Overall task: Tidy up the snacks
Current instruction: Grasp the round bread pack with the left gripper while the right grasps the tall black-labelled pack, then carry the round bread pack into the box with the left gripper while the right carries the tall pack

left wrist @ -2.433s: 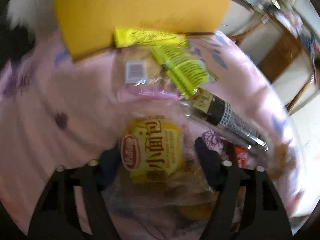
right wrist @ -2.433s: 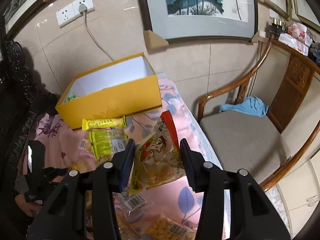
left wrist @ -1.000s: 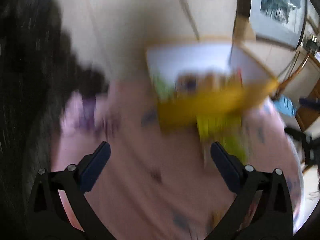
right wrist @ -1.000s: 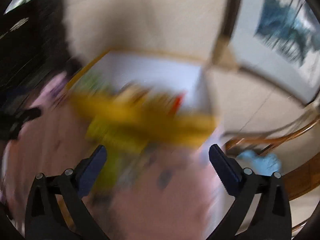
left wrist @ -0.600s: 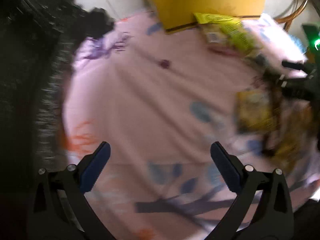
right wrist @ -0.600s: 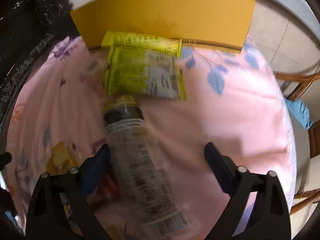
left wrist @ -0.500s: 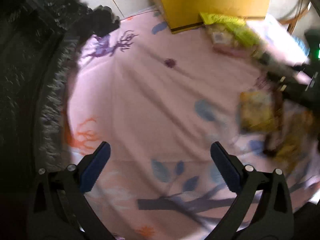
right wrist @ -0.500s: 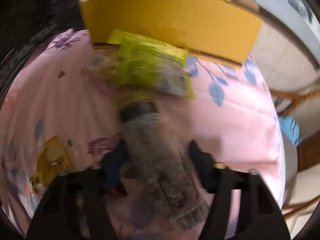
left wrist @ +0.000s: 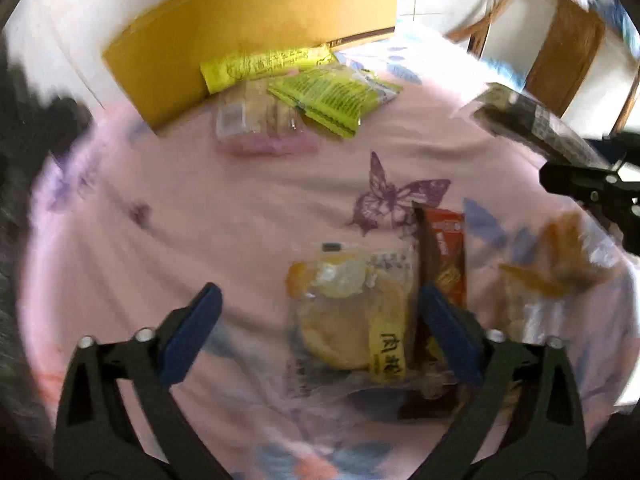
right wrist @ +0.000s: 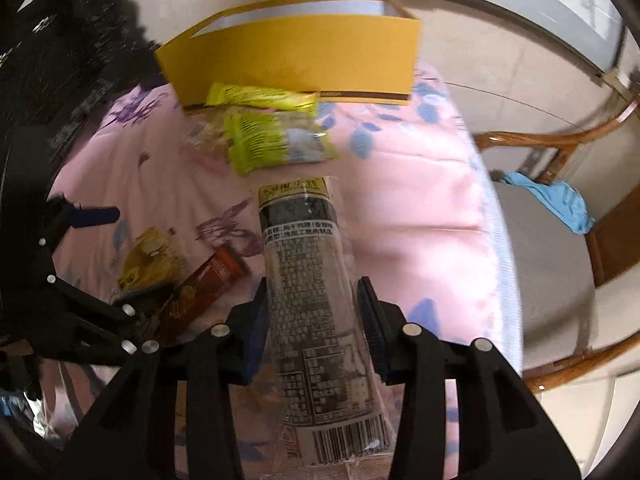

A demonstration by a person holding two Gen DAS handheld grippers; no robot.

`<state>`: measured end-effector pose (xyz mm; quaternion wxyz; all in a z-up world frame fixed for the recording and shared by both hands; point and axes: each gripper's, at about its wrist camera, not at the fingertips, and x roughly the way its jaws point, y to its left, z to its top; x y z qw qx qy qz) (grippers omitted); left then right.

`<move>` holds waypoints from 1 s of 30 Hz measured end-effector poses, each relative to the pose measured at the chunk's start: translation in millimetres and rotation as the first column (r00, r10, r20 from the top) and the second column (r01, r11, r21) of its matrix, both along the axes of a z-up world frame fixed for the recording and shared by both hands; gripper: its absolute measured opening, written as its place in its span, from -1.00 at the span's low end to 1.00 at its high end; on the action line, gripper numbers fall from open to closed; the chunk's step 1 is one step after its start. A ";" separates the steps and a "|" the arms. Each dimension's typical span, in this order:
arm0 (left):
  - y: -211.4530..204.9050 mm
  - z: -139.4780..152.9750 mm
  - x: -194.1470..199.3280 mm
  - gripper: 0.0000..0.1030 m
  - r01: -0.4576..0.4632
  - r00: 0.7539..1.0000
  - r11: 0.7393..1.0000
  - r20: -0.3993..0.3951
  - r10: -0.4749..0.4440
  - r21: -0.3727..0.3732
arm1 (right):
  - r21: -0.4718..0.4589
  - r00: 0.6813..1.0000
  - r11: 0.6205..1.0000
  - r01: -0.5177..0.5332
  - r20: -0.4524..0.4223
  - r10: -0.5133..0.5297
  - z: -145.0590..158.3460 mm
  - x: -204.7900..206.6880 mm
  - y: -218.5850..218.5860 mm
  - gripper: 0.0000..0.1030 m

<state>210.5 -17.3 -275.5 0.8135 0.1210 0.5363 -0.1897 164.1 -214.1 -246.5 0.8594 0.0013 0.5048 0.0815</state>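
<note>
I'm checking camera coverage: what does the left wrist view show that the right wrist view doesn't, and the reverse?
Left wrist only: an orange snack pack at the right edge.
Right wrist only: the chair with a blue cloth, and the box's open top.
Both: the box, green packets, bread pack, red bar, and the dark tube in the right hand-held gripper.

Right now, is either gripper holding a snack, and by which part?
The right gripper clamps the long dark clear-wrapped pack around its middle. The left gripper holds nothing; its jaws, just closing, straddle a bread packet.
</note>
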 end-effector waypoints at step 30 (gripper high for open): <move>57.7 217.8 207.7 0.10 -0.225 0.900 0.956 0.336 0.278 -0.187 | 0.013 0.845 0.998 -0.058 0.533 0.042 203.8 168.0 -1.9 -0.16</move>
